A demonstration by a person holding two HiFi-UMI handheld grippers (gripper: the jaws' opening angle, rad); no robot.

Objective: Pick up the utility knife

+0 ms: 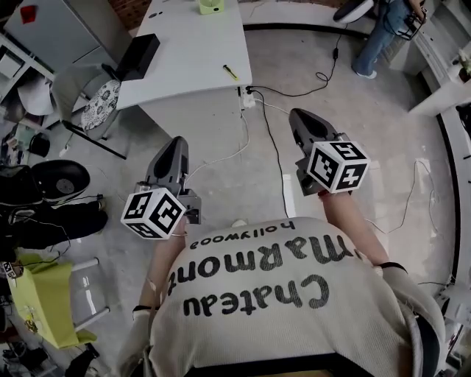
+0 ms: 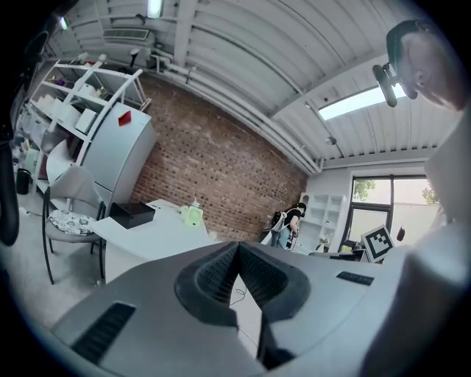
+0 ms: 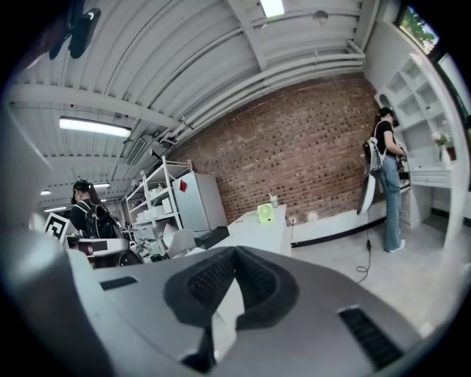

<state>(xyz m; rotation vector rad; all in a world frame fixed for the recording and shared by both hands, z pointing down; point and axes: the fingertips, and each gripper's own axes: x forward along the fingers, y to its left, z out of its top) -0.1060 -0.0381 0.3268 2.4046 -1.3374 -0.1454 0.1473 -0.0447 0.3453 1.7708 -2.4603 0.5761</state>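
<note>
The utility knife point(image 1: 231, 72), a small yellow and black tool, lies near the right edge of the white table point(image 1: 191, 51) ahead of me. It cannot be made out in either gripper view. My left gripper point(image 1: 174, 143) and my right gripper point(image 1: 298, 116) hang over the grey floor, well short of the table, both pointing towards it. In the left gripper view the left gripper point(image 2: 238, 247) has its jaws together with nothing between them. The right gripper point(image 3: 234, 252) is likewise shut and empty.
A black box point(image 1: 137, 55) and a green container point(image 1: 211, 6) stand on the table. A chair point(image 1: 96, 99) sits at its left. Cables point(image 1: 272, 140) and a power strip point(image 1: 248, 96) lie on the floor between me and the table. A person point(image 1: 383, 33) stands far right.
</note>
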